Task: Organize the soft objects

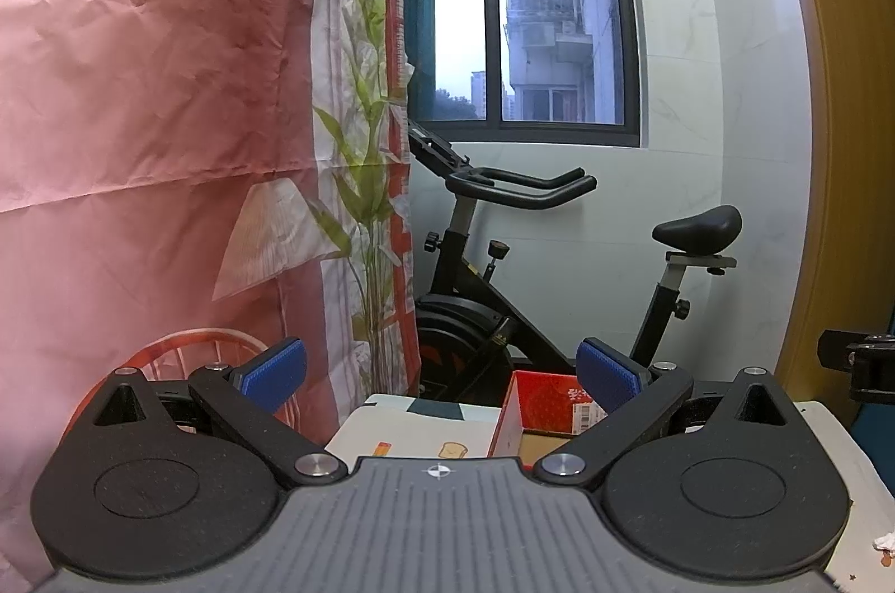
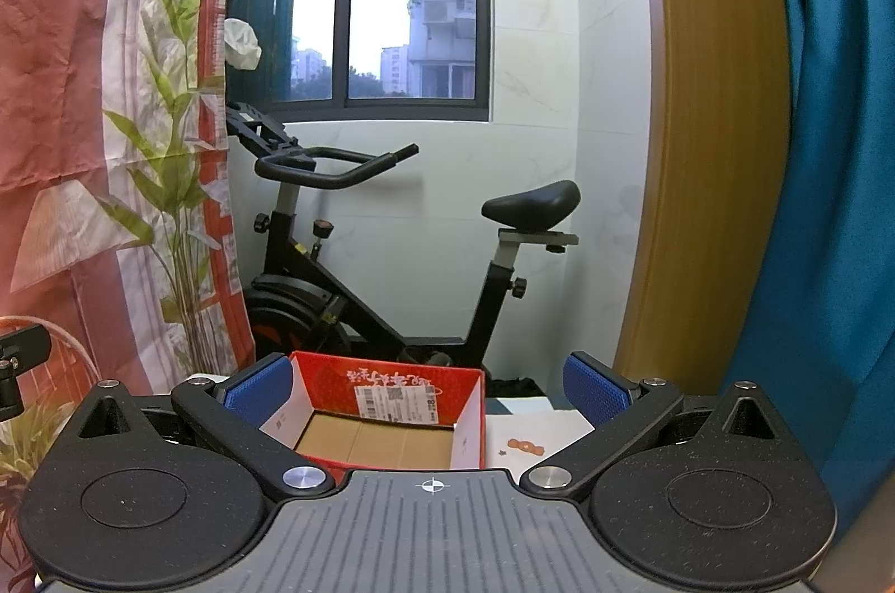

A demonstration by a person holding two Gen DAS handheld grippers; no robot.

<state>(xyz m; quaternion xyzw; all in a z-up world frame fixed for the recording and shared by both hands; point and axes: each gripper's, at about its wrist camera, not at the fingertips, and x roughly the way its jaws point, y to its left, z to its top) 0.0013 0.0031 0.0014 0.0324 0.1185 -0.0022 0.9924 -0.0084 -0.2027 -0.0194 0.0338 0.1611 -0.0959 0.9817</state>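
Observation:
A red cardboard box point(image 2: 391, 417) stands open on the table, its brown floor bare; it also shows in the left wrist view point(image 1: 545, 405). My right gripper point(image 2: 428, 389) is open and empty, held above the box's near side. My left gripper point(image 1: 442, 372) is open and empty, to the left of the box. No soft object is visible in the box. A small white crumpled scrap point(image 1: 885, 542) lies at the table's right edge.
The table point(image 1: 408, 431) has a white cover with small printed pictures. A black exercise bike point(image 2: 358, 268) stands behind it under a window. A pink printed cloth point(image 1: 140, 117) hangs on the left. A blue curtain point(image 2: 828, 173) hangs on the right.

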